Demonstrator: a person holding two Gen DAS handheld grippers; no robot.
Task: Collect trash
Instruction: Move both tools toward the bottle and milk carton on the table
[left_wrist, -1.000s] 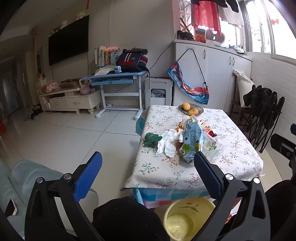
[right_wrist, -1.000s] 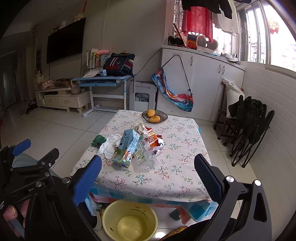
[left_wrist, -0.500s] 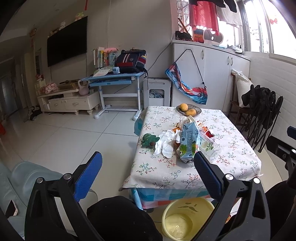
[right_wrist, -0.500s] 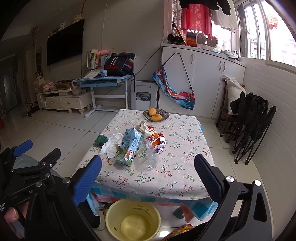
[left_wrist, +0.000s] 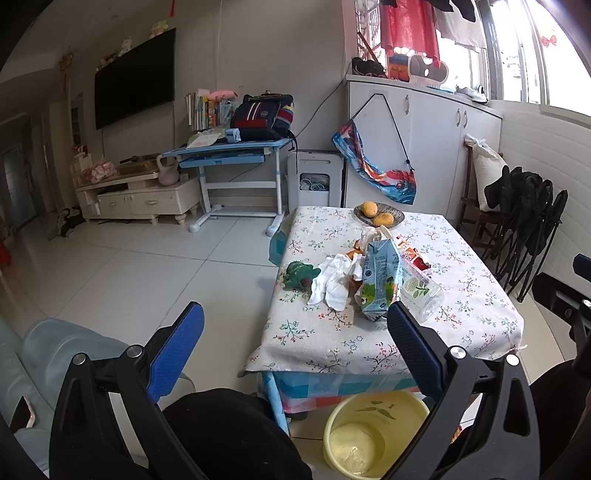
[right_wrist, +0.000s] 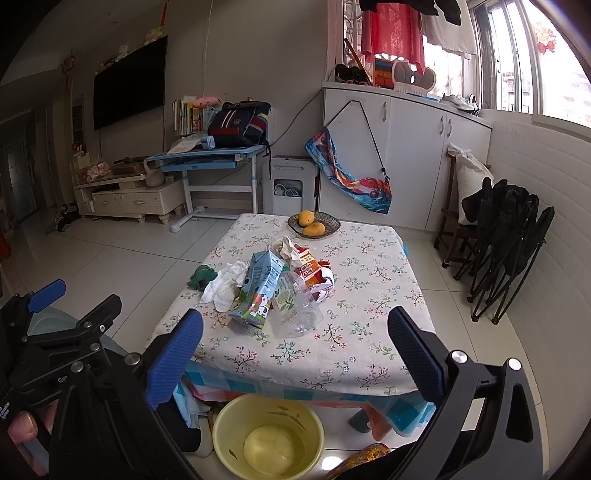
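While well short of both spread claws, trash pile (right_wrist: 273, 288) beside fruit bowl (right_wrist: 314, 224).

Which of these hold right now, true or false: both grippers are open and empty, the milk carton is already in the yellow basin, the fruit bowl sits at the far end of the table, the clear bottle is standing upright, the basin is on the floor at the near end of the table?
1. Both the left gripper and the right gripper are open and empty. True.
2. The milk carton is in the yellow basin. False: it lies in the trash pile on the table.
3. The fruit bowl sits at the table's far end. True.
4. The clear bottle stands upright. False: it lies on its side beside the carton.
5. The basin is on the floor at the table's near end. True.
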